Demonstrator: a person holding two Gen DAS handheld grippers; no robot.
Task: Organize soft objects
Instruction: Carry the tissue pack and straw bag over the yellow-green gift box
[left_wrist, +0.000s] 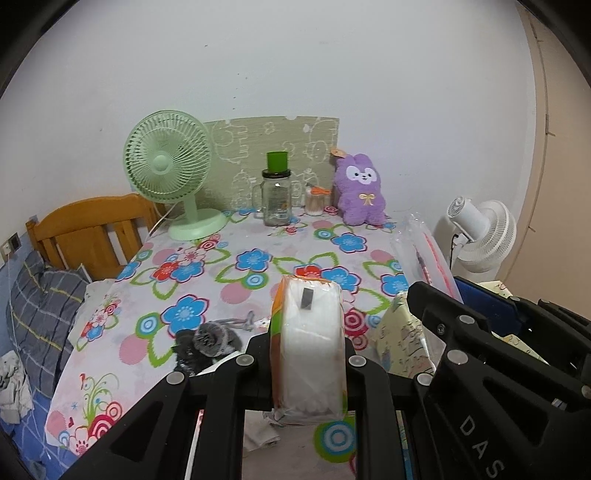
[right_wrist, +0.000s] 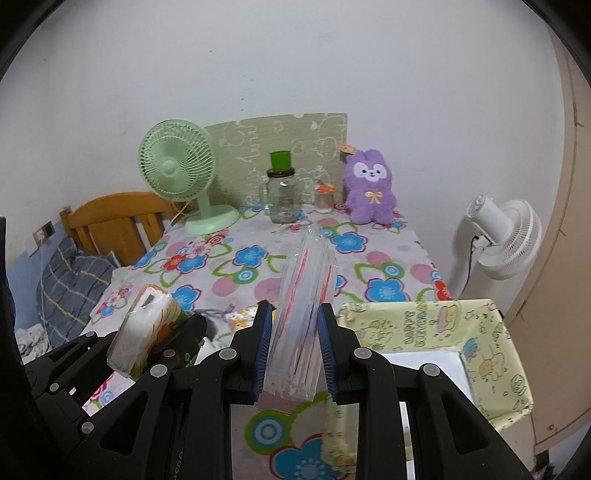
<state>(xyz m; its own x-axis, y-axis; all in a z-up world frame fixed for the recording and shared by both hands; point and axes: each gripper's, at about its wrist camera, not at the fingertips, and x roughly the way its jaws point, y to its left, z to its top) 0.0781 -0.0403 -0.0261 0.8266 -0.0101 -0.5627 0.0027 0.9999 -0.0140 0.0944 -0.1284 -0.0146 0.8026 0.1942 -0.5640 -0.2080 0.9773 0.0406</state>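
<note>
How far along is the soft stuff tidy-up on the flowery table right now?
Nothing looks put away yet: the visible floor of the yellow fabric bin is bare. In hand: the left gripper is shut on a tissue pack, the right gripper on a clear plastic packet. Left: gray socks and purple plush bunny sit on the table.

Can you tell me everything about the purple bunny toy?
The purple bunny is a fluffy plush with two upright ears, a white face patch with dark eyes, and a small yellow bow on its chest. It sits upright at the table's far edge on the flowered tablecloth, against the wall, with an orange-lidded jar beside it.
</note>
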